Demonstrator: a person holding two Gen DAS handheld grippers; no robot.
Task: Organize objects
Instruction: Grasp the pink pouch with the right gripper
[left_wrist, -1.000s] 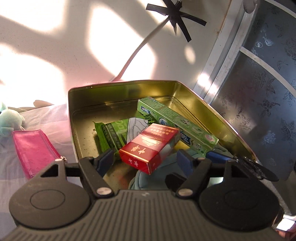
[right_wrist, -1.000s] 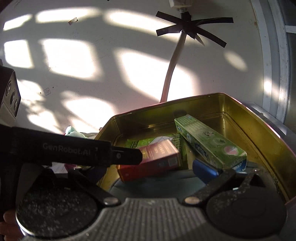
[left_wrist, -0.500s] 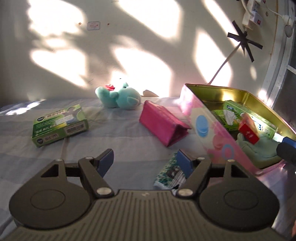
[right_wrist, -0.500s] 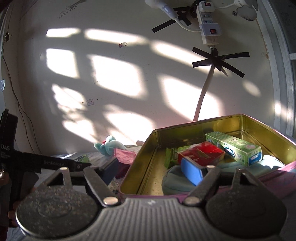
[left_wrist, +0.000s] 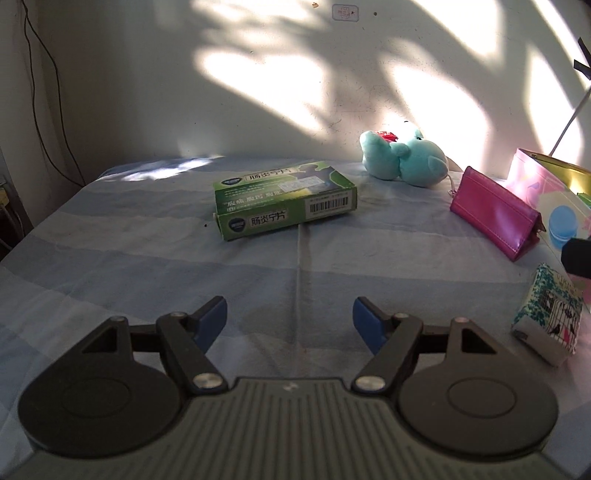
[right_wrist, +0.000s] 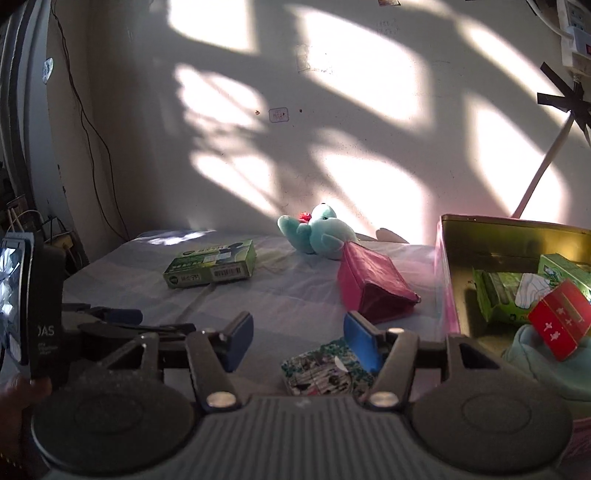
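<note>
I log: pale wall (left_wrist: 155, 85) with window-shaped sun patches and branching shadows; thin black wire (left_wrist: 44, 92) down its left side; taped white cable (right_wrist: 543, 173) at right; power strip (right_wrist: 570, 33), possibly; blue striped sheet (left_wrist: 147, 258) below.

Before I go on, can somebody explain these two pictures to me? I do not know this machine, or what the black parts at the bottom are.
No robot is here: a person holds one hand tool in each hand, and each tool carries a wide-angle camera looking forward along its two jaws. The black parts with blue pads are those jaws. One picture comes from the left gripper, the other from the right gripper. Both stand open and hold nothing. On the bed sheet lie a green medicine box, a turquoise plush toy, a pink pouch and a small patterned tissue pack. At the right stands an open tin that holds a red box and green packages.
</note>
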